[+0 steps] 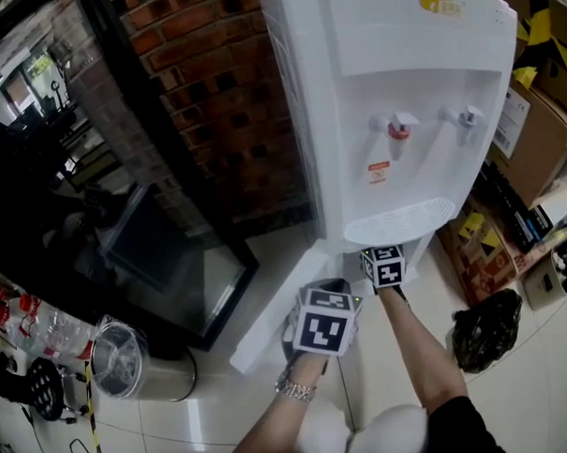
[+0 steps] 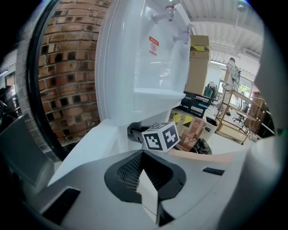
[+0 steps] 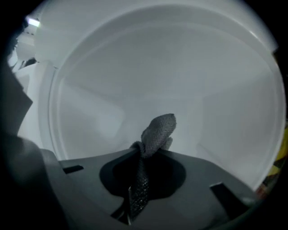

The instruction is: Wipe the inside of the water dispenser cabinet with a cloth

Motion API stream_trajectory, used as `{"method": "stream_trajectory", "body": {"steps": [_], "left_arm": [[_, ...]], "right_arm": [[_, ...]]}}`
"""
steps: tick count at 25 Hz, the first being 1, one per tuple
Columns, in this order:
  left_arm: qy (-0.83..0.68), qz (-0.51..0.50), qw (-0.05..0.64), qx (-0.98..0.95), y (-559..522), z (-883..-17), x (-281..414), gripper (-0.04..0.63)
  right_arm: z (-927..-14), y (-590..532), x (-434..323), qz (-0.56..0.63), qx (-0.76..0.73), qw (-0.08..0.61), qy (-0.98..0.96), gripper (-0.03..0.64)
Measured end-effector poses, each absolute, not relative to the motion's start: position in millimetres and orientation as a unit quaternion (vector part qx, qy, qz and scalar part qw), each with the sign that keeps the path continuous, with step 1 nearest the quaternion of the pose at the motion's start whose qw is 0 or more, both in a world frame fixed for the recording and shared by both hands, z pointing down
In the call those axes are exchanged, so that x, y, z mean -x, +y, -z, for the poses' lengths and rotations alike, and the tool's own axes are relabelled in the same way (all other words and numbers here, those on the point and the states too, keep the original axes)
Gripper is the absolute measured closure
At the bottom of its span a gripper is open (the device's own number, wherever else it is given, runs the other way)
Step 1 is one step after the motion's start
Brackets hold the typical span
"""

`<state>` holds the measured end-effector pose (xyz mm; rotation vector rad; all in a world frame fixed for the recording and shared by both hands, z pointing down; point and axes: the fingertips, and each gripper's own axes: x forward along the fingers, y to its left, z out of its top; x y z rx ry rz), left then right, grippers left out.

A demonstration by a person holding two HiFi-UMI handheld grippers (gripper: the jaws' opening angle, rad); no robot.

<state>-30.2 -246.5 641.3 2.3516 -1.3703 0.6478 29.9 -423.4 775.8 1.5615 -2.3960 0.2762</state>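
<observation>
Indoors, on a glossy white tile floor (image 1: 217, 411), against a red brick wall (image 1: 212, 93) and next to a black-framed glass panel (image 1: 173, 263). Standing there, a tall white plastic water dispenser (image 1: 400, 103) with a pale oval drip tray (image 1: 401, 223) under the taps and the white lower cabinet door (image 1: 269, 320) open to the left. Left of it on the floor, a round steel bin (image 1: 120, 359) lined with clear plastic. To the right, stacked brown cardboard boxes (image 1: 533, 135) and a crumpled black plastic bag (image 1: 485, 329).

Inside the dispenser's white-walled cabinet (image 3: 157, 76), a grey knitted cloth (image 3: 157, 132). Long axis in line with the jaws, running from the grip forward into the cabinet, with the free end bunched and folded over to the right. Close to the back wall, though contact with it not discernible.

Right gripper (image 3: 135, 173) reaching in under the drip tray, jaws clamped tight on the narrow tail of the cloth. Left gripper (image 2: 143, 175) outside, just beside the open door's edge, aimed up at the dispenser front. Jaws pressed together into a pale wedge, nothing between them.
</observation>
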Motion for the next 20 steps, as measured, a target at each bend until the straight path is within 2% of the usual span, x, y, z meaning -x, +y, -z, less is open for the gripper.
{"method": "stream_trajectory", "body": {"steps": [5,10,14,20], "left_arm": [[-0.479,-0.227,0.170,-0.831,-245.8,-639.6,26.7,0.592],[-0.477,-0.230,0.170,-0.831,-244.9,-640.1,24.3,0.592],[-0.483,-0.237,0.173,-0.825,-245.0,-642.9,27.1,0.592],[-0.499,-0.253,0.177,-0.810,-246.7,-649.6,33.2,0.594]], "right_arm": [[-795.5,-429.6,-104.1,-0.146,-0.618,0.143,-0.759,0.584],[-803.1,-424.9,-137.6,-0.169,-0.646,0.141,-0.731,0.584],[-793.2,-425.0,-112.9,-0.170,-0.617,0.121,-0.759,0.584],[-781.6,-414.1,-24.6,-0.142,-0.510,0.120,-0.840,0.584]]}}
